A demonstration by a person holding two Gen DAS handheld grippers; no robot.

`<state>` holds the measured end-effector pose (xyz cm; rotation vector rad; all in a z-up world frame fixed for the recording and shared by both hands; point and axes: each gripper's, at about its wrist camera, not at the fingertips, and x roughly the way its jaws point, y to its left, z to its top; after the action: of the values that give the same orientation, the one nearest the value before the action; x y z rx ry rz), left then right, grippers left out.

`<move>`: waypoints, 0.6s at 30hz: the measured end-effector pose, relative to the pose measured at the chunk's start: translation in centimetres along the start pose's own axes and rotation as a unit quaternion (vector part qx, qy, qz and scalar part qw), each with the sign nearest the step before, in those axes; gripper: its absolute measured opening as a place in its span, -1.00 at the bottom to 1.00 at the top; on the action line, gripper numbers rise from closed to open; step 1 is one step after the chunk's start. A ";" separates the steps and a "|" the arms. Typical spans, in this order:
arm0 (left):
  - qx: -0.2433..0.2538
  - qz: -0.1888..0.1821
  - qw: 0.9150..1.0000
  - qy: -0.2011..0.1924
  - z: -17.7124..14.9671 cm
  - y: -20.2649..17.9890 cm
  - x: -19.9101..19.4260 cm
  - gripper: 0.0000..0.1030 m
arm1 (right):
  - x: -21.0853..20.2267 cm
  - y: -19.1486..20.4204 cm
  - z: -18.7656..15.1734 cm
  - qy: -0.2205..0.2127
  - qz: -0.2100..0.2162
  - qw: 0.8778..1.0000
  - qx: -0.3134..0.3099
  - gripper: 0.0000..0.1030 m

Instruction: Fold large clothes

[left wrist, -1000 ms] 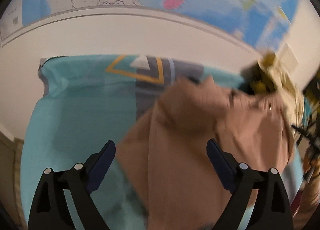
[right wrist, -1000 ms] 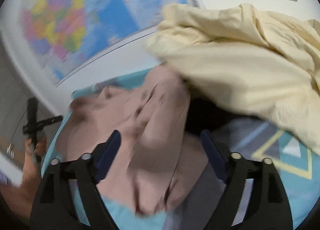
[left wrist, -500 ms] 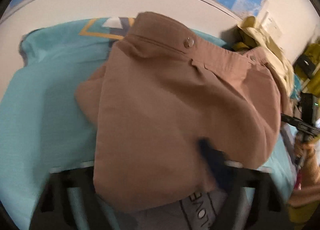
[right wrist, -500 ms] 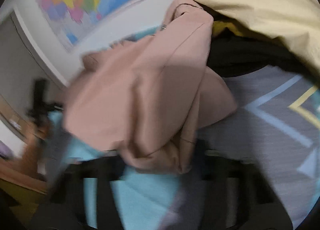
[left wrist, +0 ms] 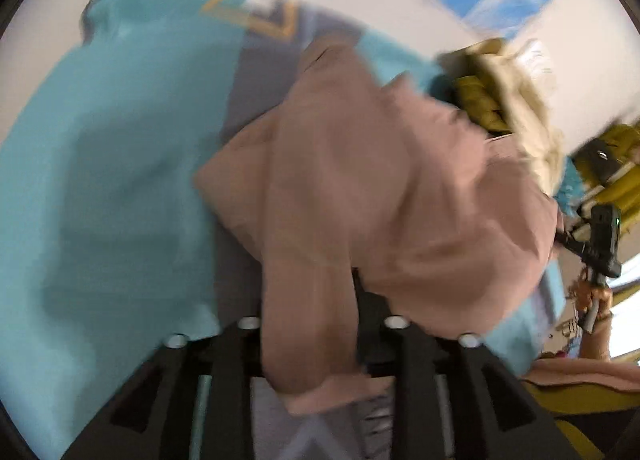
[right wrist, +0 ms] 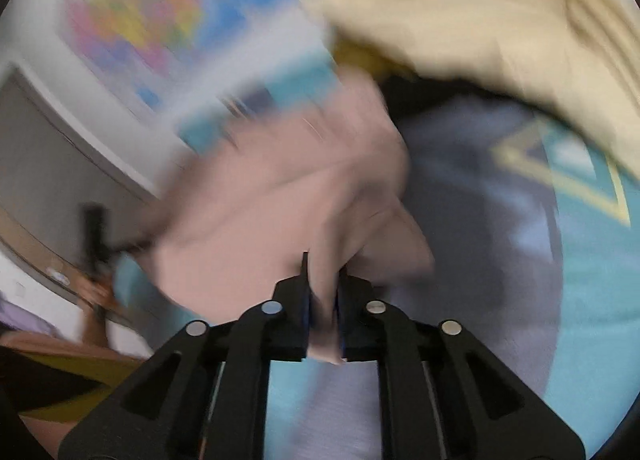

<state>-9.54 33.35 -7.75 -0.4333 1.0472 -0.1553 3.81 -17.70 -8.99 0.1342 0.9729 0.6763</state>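
The tan-pink garment (left wrist: 360, 187), with a waistband edge that suggests trousers or shorts, lies bunched across the centre of both views on a teal and grey bedsheet (left wrist: 112, 179).

In the left wrist view the left hand-held gripper (left wrist: 316, 324) has a thick fold of this cloth between its jaws at lower centre. Its jaws are closing, and the blur hides whether the pads already press.

In the right wrist view the right hand-held gripper (right wrist: 324, 312) pinches a narrow ridge of the same cloth, low in the frame, though its jaws are opening slightly.

The main risk is uneven hold. If the right jaws ease further, that thin ridge may slip out during a lift, leaving the garment hanging from one side and twisted.

The left grip seems to gather several layers, so the fold could come out crooked.

A cream garment (right wrist: 480, 19) heaped at upper right lies close and might get dragged along.
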 end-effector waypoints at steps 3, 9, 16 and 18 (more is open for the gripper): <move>-0.018 0.016 0.999 -0.033 0.5 0.9 -1.6 0.05 | -1.4 -1.0 0.3 -0.037 -0.019 0.999 0.028 0.00; 0.091 0.077 0.988 -0.101 3.1 -4.7 -4.2 0.56 | -4.7 5.0 3.0 -0.136 -0.011 0.989 -0.062 0.30; 0.166 0.131 0.975 -0.074 6.6 -8.4 1.0 0.52 | 4.8 11.7 6.0 -0.049 -0.025 0.986 -0.157 0.50; 0.164 0.141 0.975 -0.056 7.4 -8.1 2.6 0.27 | 7.5 12.0 6.3 -0.024 -0.034 0.986 -0.160 0.38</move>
<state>-1.20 27.19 -3.36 0.0085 0.9396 -0.0466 6.06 -2.69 -6.05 -0.1636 0.8073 0.7535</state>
